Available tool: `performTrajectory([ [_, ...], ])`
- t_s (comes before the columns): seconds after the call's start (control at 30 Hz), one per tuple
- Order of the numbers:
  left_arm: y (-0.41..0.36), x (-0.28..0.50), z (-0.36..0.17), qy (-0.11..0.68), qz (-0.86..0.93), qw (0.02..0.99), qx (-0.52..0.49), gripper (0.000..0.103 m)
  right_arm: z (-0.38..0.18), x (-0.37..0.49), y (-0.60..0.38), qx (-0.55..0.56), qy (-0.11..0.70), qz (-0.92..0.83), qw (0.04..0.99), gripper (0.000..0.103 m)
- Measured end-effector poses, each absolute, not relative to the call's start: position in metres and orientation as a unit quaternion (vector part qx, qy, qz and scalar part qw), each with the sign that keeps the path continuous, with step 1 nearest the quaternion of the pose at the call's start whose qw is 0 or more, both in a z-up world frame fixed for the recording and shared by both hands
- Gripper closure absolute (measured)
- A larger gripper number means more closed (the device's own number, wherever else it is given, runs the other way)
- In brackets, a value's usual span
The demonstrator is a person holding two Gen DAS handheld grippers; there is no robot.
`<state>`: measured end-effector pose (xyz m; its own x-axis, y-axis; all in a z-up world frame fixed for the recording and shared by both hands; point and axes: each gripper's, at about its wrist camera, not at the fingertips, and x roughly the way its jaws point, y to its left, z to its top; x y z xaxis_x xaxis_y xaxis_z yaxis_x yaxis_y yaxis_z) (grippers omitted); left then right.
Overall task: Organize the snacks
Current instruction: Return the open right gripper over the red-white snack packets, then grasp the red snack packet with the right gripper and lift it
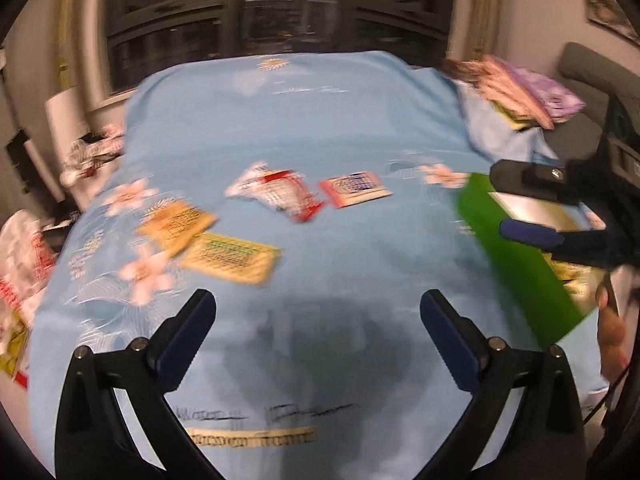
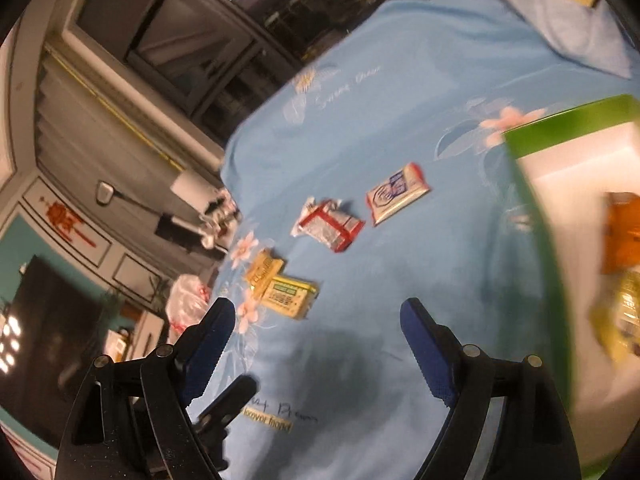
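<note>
Blue cloth (image 2: 400, 120) lettering too blurred to read; left gripper (image 1: 318, 344) and right gripper (image 2: 316, 344) gape wide, empty.

Night outside: big dark-framed window (image 1: 280, 16) at the far end, ceiling lights reflected in the glass. Pale curtains (image 1: 76, 28) on both sides. Table under a light blue floral cloth (image 1: 304, 120). Grey sofa (image 1: 588, 80) at right, framed picture (image 1: 608, 4) on the wall above it. Right wrist view: teal wall (image 2: 24, 236), white panelled wall with red decoration (image 2: 66, 222), dark screen (image 2: 44, 336) below.
</note>
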<state>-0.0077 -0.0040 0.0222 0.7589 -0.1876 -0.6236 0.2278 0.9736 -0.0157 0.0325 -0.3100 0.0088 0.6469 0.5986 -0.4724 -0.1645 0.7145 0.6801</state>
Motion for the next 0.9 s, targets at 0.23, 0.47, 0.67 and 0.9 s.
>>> performTrajectory([
  [0.23, 0.024, 0.002, 0.003, 0.325, -0.079, 0.942, 0.034, 0.0, 0.0, 0.104, -0.254, 0.224, 0.39, 0.217, 0.866, 0.018],
  [0.47, 0.026, 0.016, -0.008, 0.333, -0.099, 0.937, 0.029, 0.0, -0.007, 0.182, -0.198, 0.109, 0.406, 0.203, 0.884, 0.018],
  [0.67, 0.029, 0.017, -0.009, 0.331, -0.1, 0.938, 0.021, 0.0, -0.033, 0.216, -0.162, 0.013, 0.415, 0.199, 0.888, 0.02],
  [0.9, 0.043, 0.021, -0.013, 0.343, -0.084, 0.936, -0.015, 0.0, -0.052, 0.23, -0.16, -0.005, 0.43, 0.185, 0.884, 0.06],
])
